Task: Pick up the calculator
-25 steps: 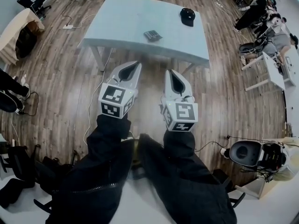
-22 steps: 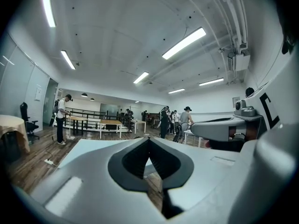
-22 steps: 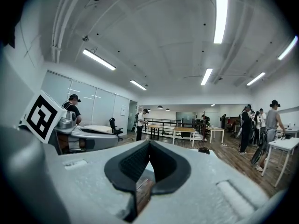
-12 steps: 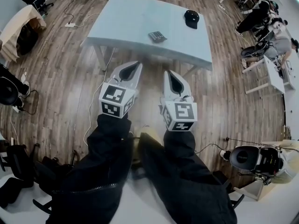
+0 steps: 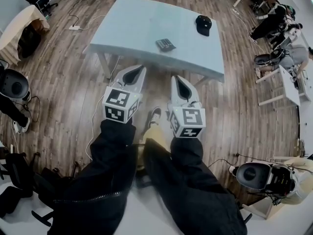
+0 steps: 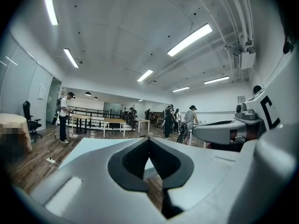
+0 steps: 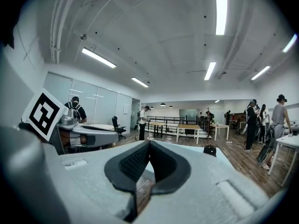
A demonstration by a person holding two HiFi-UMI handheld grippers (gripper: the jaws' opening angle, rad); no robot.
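Observation:
The dark calculator [image 5: 166,44] lies near the front edge of the pale blue table [image 5: 132,28] in the head view. Both grippers are held side by side over the wooden floor, short of the table and pointing at it. My left gripper [image 5: 142,69] is shut with nothing between its pads, and its tip [image 6: 149,139] lines up with the tabletop [image 6: 88,147]. My right gripper [image 5: 176,78] is also shut and empty, with its tip [image 7: 149,143] closed. The calculator does not show in either gripper view.
A black cap [image 5: 203,23] lies on the table's far right part, and it also appears in the right gripper view as the cap [image 7: 210,149]. A cable [image 5: 100,102] runs over the floor left of the table. Chairs, desks and people stand around the room's edges.
The table and calculator have drawn nearer to the grippers in the head view. A shoe now shows on the floor between the arms. Both grippers stay shut.

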